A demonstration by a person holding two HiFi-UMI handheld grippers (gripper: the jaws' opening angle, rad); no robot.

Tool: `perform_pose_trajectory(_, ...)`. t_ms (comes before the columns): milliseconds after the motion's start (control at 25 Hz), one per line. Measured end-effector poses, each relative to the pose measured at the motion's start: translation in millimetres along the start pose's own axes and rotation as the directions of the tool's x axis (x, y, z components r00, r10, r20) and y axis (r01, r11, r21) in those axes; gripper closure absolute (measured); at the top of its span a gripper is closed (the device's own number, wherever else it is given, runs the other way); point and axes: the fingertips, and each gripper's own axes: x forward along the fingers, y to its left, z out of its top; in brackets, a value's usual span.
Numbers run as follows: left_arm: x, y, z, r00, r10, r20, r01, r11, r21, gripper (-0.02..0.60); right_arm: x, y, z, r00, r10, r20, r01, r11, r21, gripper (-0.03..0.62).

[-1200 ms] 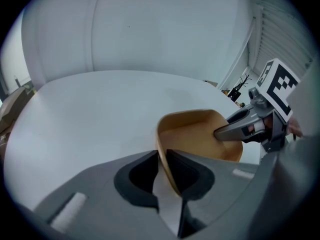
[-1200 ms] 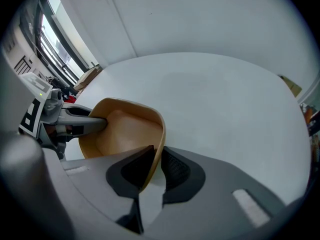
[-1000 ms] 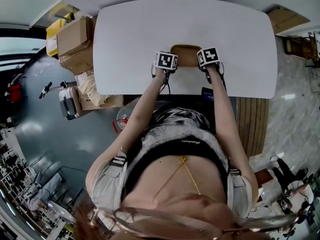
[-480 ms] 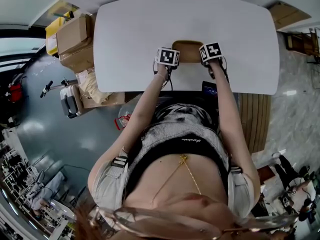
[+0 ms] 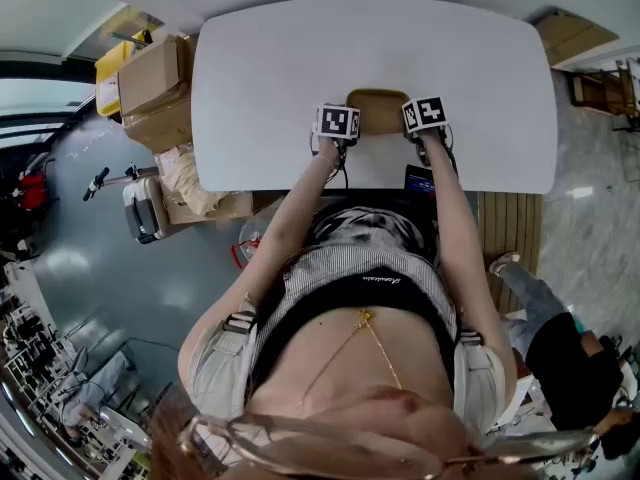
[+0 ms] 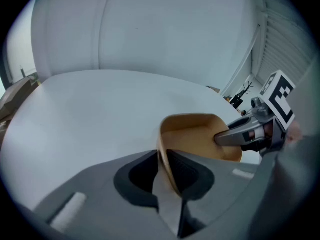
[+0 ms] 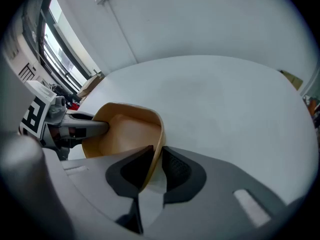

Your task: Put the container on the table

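The tan container (image 5: 378, 108) is at the near edge of the white table (image 5: 300, 58), midway along it. The left gripper (image 6: 167, 171) clamps its left rim, and the right gripper (image 7: 156, 166) clamps its right rim.

The right hand-held gripper (image 7: 157, 152) has its two dark jaws closed on the near side wall of the container (image 7: 125, 131), one jaw inside it and one outside, the thin tan wall pinched between them. The container is an open, rounded tub with nothing in it. On its far side the left hand-held gripper (image 7: 103, 127) clamps the opposite wall, its marker cube (image 7: 35, 115) just beyond that side. The white tabletop (image 7: 220, 104) spreads out past the container; whether the container's base touches it cannot be told. Behind the container rises a pale wall (image 7: 200, 19), with a window (image 7: 52, 46) off to the far gripper's side.
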Motion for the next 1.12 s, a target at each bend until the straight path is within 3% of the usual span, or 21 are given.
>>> perform_pose_trajectory(120,-3,1,-1,1.000,0.005,0.005,-0.005,1.000,-0.019,0.515,-1,2,-2,0.999,0.019,0.046,-0.021,0.999,0.033,0.485)
perform_pose_trajectory(240,-5,-3,-1,1.000,-0.011,0.015,0.011,1.000,-0.004,0.460,-8,3,0,0.997,0.016,0.082,-0.017,1.000,0.013,0.438)
perform_pose_trajectory(520,-29,-10,15,0.990,-0.005,0.142,0.001,1.000,0.022,0.396,-25,10,5,0.988,0.023,0.153,-0.019,1.000,-0.024,0.359)
perform_pose_trajectory(760,-57,-25,28,0.970,-0.021,0.242,0.005,0.998,0.068,0.377,-41,13,3,0.978,0.031,0.205,-0.024,0.999,-0.032,0.324)
perform_pose_trajectory(1120,-77,-40,34,0.954,-0.056,0.294,0.030,0.995,0.092,0.364,-66,22,2,0.959,0.052,0.278,-0.035,0.997,-0.069,0.322)
